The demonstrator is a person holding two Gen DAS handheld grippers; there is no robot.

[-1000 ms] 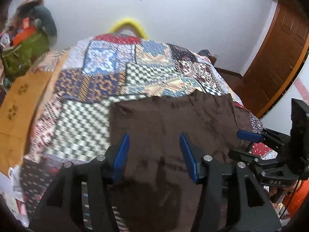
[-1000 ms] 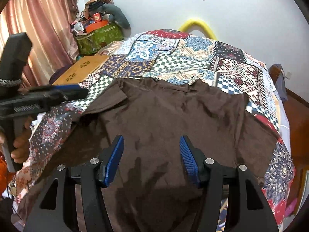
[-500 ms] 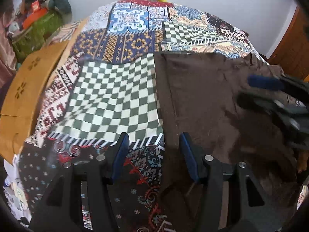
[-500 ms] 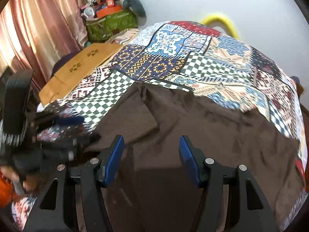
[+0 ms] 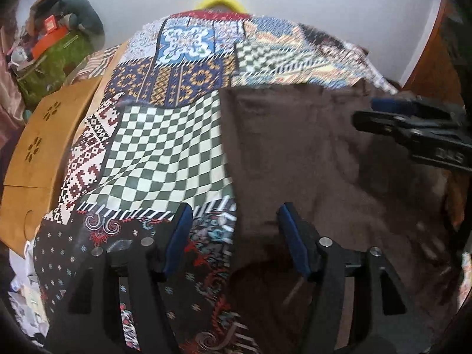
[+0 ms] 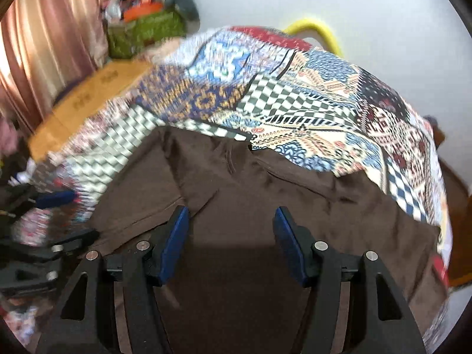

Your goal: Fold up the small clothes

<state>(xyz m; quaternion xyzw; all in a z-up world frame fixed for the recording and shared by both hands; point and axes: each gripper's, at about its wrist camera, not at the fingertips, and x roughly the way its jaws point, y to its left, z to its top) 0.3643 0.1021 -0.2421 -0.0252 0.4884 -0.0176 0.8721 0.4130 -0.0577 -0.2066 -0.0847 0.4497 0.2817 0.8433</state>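
A brown garment (image 6: 265, 206) lies spread flat on the near part of a bed with a patchwork cover (image 5: 165, 153). The left gripper (image 5: 234, 236) hangs over the garment's left edge, its jaws having just been opening, nothing pinched between them. The right gripper (image 6: 230, 236) hovers above the middle of the cloth, jaws apart and holding nothing. A wooden board (image 5: 38, 147) lies beside the bed, a green bag (image 6: 141, 32) beyond it.
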